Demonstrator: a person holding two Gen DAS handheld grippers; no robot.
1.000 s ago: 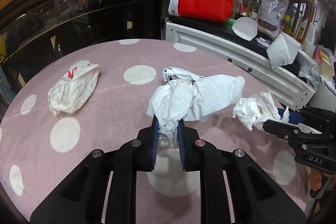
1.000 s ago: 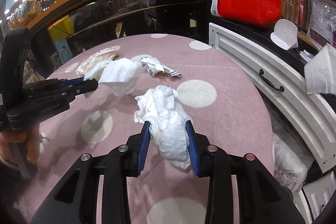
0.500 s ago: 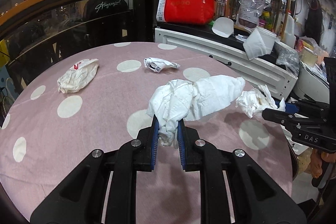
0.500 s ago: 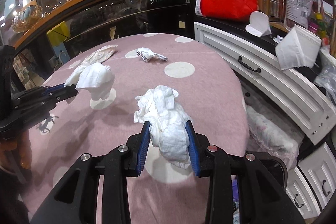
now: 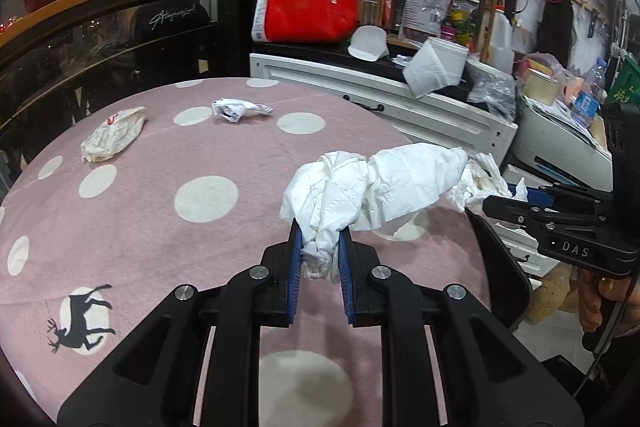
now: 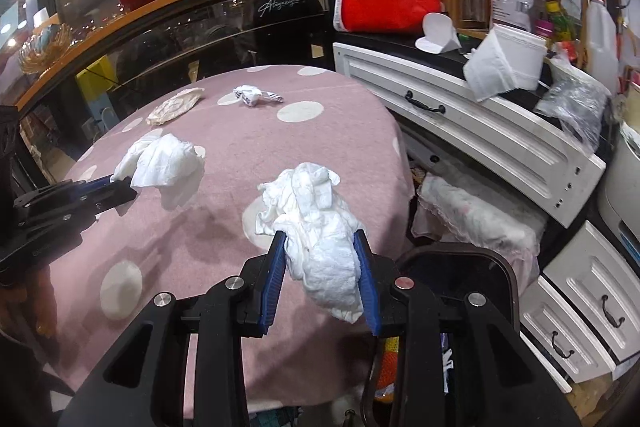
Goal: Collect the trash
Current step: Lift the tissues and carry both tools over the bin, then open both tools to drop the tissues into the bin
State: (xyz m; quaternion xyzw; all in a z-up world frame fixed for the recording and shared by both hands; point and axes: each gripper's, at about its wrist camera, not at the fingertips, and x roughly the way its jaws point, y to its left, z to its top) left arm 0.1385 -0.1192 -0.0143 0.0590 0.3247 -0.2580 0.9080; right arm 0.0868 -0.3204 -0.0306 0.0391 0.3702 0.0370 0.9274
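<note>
In the left wrist view my left gripper (image 5: 320, 247) is shut on a crumpled white tissue (image 5: 372, 187), held above the pink dotted tablecloth (image 5: 160, 227). My right gripper (image 6: 320, 239) is shut on a second white tissue wad (image 6: 312, 203) near the table's right edge. Each gripper shows in the other's view: the right gripper (image 5: 500, 201) with its tissue (image 5: 480, 183), and the left gripper (image 6: 120, 187) with its tissue (image 6: 168, 163). A crumpled printed paper (image 5: 240, 109) and a cream wrapper (image 5: 114, 139) lie at the far side of the table.
A dark round-rimmed container (image 6: 460, 259) stands below the table's right edge. A white drawer cabinet (image 6: 460, 131) runs along the right with a red bag (image 5: 308, 3) on it. A curved glass counter (image 5: 120, 39) rings the far side. A hand (image 5: 600, 303) holds the right gripper.
Both grippers have drawn back from the table's middle toward its near right edge, each still holding its tissue. The paper and wrapper now lie farther off, and the dark container has come into view.
</note>
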